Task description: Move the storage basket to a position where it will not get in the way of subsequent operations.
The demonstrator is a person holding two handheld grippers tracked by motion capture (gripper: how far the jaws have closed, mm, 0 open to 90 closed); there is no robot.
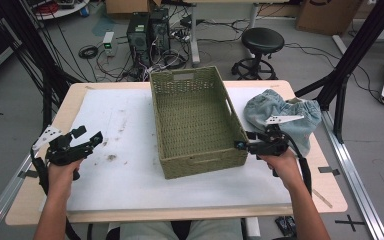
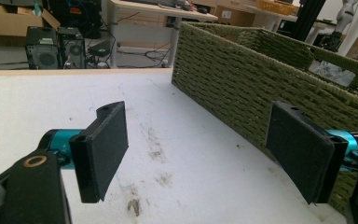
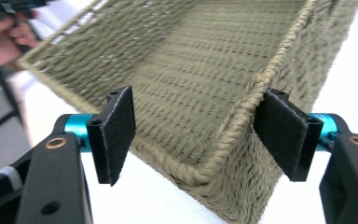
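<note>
grey floor with a black stool (image 1: pixel 263 41), computer towers (image 1: pixel 148 29) and tangled cables.

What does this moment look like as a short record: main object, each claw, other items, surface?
main object: green woven rectangular basket, empty, upright in the middle of the table
right claw: at the basket's near right corner, jaws apart around that corner; contact unclear
left claw: over the sheet left of the basket, jaws apart, nothing between them
other items: crumpled light-blue denim garment on the table right of the basket
surface: white sheet with brown smudges on a light wooden table
</note>
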